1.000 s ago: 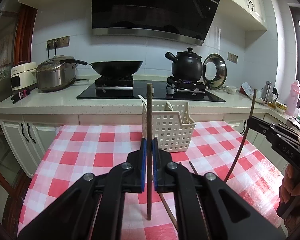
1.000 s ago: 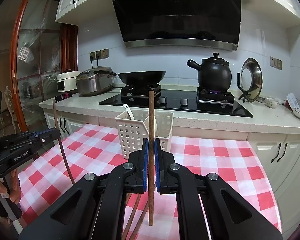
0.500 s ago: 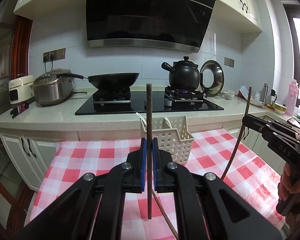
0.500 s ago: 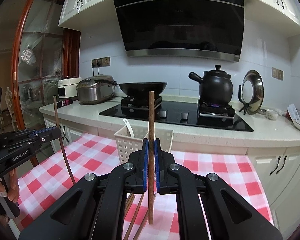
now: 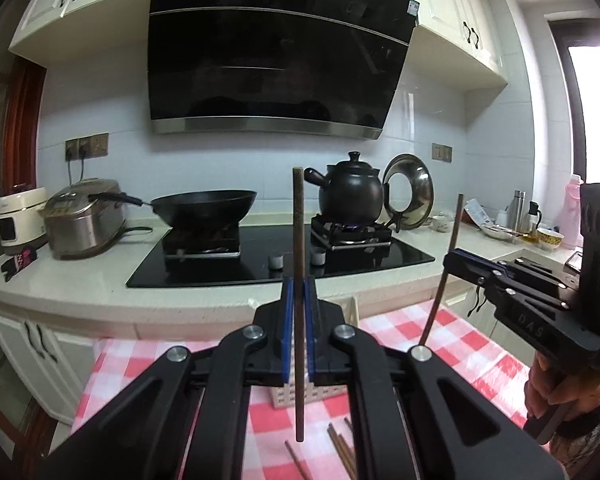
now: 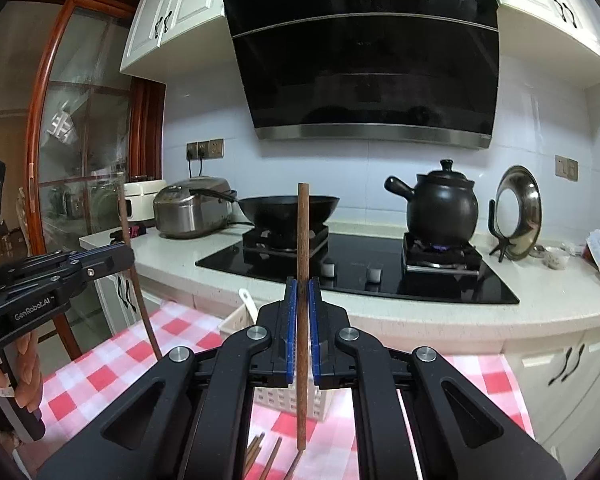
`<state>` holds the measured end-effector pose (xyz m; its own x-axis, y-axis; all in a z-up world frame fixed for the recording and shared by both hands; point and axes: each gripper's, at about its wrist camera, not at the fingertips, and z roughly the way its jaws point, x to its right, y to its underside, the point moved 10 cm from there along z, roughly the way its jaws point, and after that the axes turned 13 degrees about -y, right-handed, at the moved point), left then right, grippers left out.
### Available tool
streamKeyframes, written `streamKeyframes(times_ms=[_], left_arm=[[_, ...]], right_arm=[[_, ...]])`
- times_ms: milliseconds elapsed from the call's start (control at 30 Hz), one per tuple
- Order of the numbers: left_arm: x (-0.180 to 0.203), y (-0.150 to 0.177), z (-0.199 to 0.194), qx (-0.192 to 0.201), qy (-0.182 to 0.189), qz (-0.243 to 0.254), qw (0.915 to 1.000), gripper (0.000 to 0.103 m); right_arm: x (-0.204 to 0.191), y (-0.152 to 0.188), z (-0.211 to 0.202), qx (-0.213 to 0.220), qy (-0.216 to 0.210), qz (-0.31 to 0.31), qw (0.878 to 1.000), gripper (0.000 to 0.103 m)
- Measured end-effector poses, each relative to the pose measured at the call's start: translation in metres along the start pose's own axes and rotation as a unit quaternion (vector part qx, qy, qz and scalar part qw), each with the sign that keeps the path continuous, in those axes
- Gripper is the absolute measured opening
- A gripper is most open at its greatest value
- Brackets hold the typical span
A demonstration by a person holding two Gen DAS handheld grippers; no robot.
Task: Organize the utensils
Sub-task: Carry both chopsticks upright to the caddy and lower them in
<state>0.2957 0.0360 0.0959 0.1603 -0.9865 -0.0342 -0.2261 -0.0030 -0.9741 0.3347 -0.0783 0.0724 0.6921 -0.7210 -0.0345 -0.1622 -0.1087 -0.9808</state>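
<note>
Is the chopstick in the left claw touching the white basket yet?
Cannot tell. In the left wrist view the chopstick, clamped upright in the left claw, crosses in front of the white basket, and no gap or contact shows plainly.

left gripper [image 5: 299, 328]: level, jaws clamped on upright chopstick [image 5: 299, 240] | right gripper [image 6: 302, 332]: level, clamped on upright chopstick [image 6: 303, 240]

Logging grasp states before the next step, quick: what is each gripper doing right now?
Left gripper: closed on a dark chopstick, held upright.
Right gripper: closed on a brown chopstick, held upright.
</note>
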Motion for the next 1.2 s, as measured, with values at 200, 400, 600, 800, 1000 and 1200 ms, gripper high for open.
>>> streamKeyframes(times_ms=[200,400,600,800,1000,1200], left_arm=[[0.007,-0.03,0.021,0.008,0.014,0.007,0.9998,0.006],[0.009,-0.065,0.042,0.029,0.009,0.02,0.9993,0.006],[0.008,-0.084,0.076,0.03,0.001,0.019,0.9994,0.006],[0.008,-0.065,0.119,0.009,-0.007,0.005,0.9999,0.006],[0.011,-0.018,0.16,-0.029,-0.015,-0.004,0.9994,0.006],[0.016,0.026,0.184,-0.053,-0.024,0.005,0.9983,0.006]], right_arm=[[0.012,-0.027,0.016,0.011,-0.012,-0.015,1.0,0.006],[0.02,-0.054,0.036,0.017,-0.016,-0.029,0.999,0.006],[0.025,-0.065,0.064,0.021,-0.023,-0.03,0.999,0.006],[0.036,-0.045,0.094,0.001,-0.028,-0.018,0.999,0.006],[0.053,-0.005,0.119,-0.035,-0.03,0.008,0.999,0.006],[0.058,0.031,0.137,-0.065,-0.035,0.017,0.997,0.006]])
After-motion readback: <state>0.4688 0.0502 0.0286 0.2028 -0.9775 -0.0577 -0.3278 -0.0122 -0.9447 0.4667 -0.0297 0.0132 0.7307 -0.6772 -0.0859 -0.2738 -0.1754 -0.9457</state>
